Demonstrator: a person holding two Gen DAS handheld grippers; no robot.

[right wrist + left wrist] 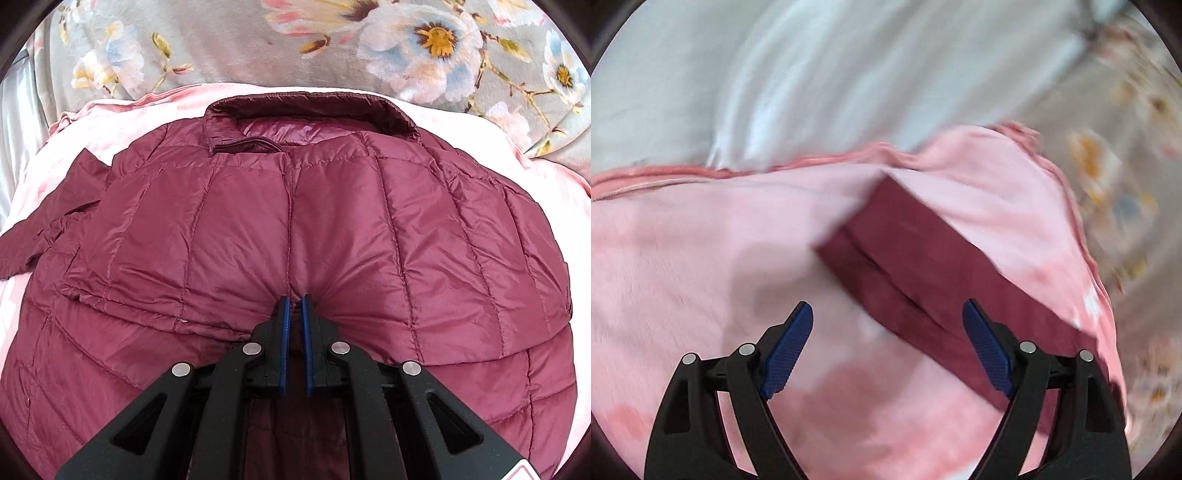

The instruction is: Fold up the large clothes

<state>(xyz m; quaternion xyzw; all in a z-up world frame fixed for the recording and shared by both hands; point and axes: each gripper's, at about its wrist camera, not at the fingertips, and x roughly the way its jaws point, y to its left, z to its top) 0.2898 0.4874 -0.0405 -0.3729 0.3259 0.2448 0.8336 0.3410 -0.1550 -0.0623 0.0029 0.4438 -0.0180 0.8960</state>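
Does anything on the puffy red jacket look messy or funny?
Yes. The jacket's left sleeve lies crumpled and twisted on the pink blanket, not flat. The right tool pinches the front, puckering the fabric there.

The left tongs [887, 341] were built of matte black plastic: two angled arms on each side, each pierced by a triangular cut-out and pinned by round silver rivets. Their fingers [790, 350] carried ribbed, dark blue pads with tapered tips. The right tongs [294, 301] had the same black linkage, four silver rivets and thin blue pad edges, with a white label corner at the lower frame edge.
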